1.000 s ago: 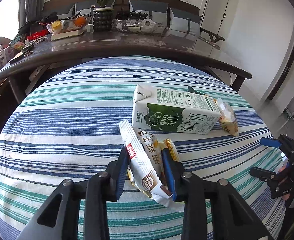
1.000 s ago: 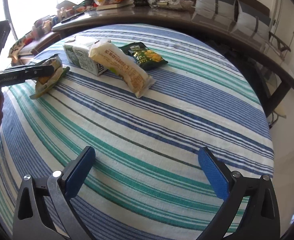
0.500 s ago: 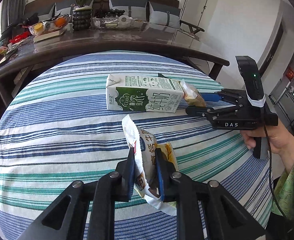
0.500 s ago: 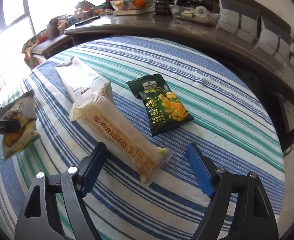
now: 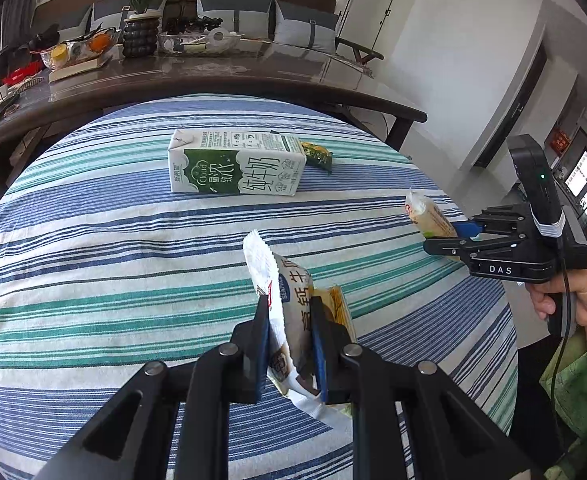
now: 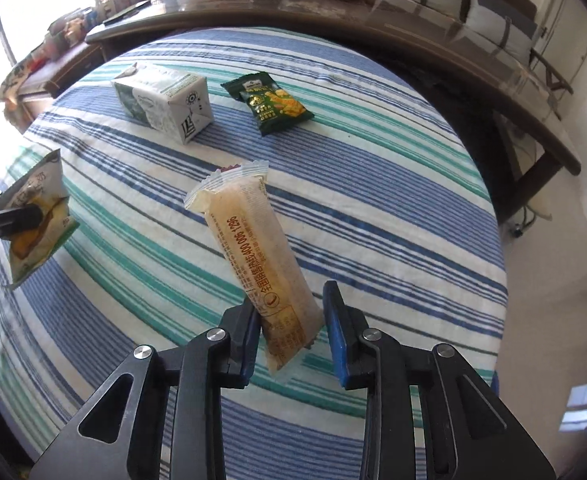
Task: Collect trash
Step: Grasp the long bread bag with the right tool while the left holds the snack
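Trash is coming off the striped table [image 5: 93,264] two pieces at a time. You are holding a white snack packet [image 5: 289,300] in the left tool [image 5: 289,344], its fingers pressing together on the wrapper, which is standing up clear of the cloth. You are gripping a long clear-wrapped bar [image 6: 259,264] in the right tool [image 6: 293,336]; the left finger is touching its lower end, while a slim gap is showing at the right finger, so the hold looks light. The bar is tilting up and away from the tool, off the cloth.

Two pieces are still lying on the table: a green-and-white milk carton [image 5: 235,166] on its side near the middle, and a dark green snack bag [image 6: 271,102] flat just beyond it. No bin or bag for the trash is showing in either view, so by my reading you are roughly halfway through the picking up, with the dropping off still ahead.

Writing is showing in several places. The carton is reading "Cloud" among large Chinese characters. The white packet is carrying "SEA" on a blue patch beside more Chinese. The bar is bearing red print with the number "400 006 1296". The right tool's body is marked "DAS".
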A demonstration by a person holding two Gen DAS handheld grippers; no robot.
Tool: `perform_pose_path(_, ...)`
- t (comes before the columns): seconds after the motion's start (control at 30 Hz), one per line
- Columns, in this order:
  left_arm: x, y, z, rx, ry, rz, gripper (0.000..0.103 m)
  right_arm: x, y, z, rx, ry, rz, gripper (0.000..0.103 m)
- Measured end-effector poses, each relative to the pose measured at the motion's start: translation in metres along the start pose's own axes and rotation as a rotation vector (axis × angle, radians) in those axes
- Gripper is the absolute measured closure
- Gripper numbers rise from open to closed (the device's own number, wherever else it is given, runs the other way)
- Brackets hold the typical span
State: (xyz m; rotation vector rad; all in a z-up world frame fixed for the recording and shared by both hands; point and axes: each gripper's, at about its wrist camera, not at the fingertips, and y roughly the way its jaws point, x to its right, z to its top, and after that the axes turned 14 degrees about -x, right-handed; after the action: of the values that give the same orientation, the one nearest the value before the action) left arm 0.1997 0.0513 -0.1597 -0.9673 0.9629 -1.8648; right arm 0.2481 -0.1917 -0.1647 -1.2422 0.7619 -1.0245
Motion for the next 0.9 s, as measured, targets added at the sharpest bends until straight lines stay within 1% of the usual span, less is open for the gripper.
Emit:
perform_pose_path(0.03, 0.004, 0.001, -0.002, -0.003, 0.008, 0.006, 0.085, -0.001, 0.001, -0.01, -0.012, 0.004, 0.003, 0.069)
perform_pose_path(0.07, 0.007, 0.002, -0.004, -0.004, 0.015, 0.014, 0.083, -0.002, 0.001, -0.019, -0.015, 0.009, 0.032, 0.069)
perform_pose_path(0.1, 0.009, 0.002, -0.007, -0.003, 0.018, 0.024, 0.081, -0.002, -0.001, -0.028, -0.009, 0.015, 0.088, 0.063)
perform_pose_path(0.17, 0.009, 0.002, -0.014, -0.004, 0.011, 0.031, 0.08, -0.001, -0.005, -0.044, -0.004, 0.029, 0.235, 0.05)
perform_pose_path(0.2, 0.008, 0.001, -0.019, -0.003, 0.002, 0.034, 0.076, -0.002, -0.008, -0.05, 0.006, 0.03, 0.294, 0.049)
perform_pose_path(0.23, 0.006, -0.001, -0.024, 0.002, -0.012, 0.043, 0.063, -0.004, -0.011, -0.056, 0.018, 0.026, 0.332, 0.049)
perform_pose_path(0.27, 0.003, -0.004, -0.028, 0.012, -0.029, 0.062, 0.046, -0.004, -0.013, -0.06, 0.03, 0.017, 0.353, 0.049)
perform_pose_path(0.3, -0.001, -0.007, -0.032, 0.026, -0.047, 0.086, 0.041, -0.006, -0.017, -0.064, 0.046, 0.006, 0.364, 0.047)
perform_pose_path(0.33, -0.004, -0.01, -0.037, 0.033, -0.065, 0.096, 0.038, -0.007, -0.021, -0.066, 0.063, 0.0, 0.356, 0.045)
perform_pose_path(0.4, -0.01, -0.014, -0.045, 0.035, -0.098, 0.06, 0.038, -0.005, -0.025, -0.07, 0.093, 0.007, 0.315, 0.034)
perform_pose_path(0.47, -0.012, -0.017, -0.051, 0.043, -0.115, 0.031, 0.038, -0.002, -0.026, -0.068, 0.115, 0.029, 0.268, 0.029)
perform_pose_path(0.53, -0.008, -0.019, -0.058, 0.045, -0.101, 0.044, 0.037, -0.001, -0.022, -0.068, 0.112, 0.04, 0.219, 0.028)
perform_pose_path(0.63, -0.006, -0.014, -0.065, 0.029, -0.096, 0.081, 0.036, -0.007, -0.015, -0.068, 0.098, 0.019, 0.155, 0.028)
perform_pose_path(0.7, -0.008, -0.011, -0.069, 0.019, -0.113, 0.076, 0.036, -0.013, -0.012, -0.07, 0.1, 0.008, 0.113, 0.022)
perform_pose_path(0.77, -0.011, -0.011, -0.07, 0.025, -0.135, 0.075, 0.036, -0.019, -0.007, -0.071, 0.102, 0.003, 0.078, 0.021)
perform_pose_path(0.83, -0.012, -0.012, -0.071, 0.032, -0.145, 0.081, 0.036, -0.024, -0.001, -0.074, 0.094, -0.002, 0.063, 0.021)
perform_pose_path(0.9, -0.011, -0.011, -0.072, 0.037, -0.144, 0.088, 0.036, -0.025, 0.001, -0.076, 0.108, 0.01, 0.076, 0.017)
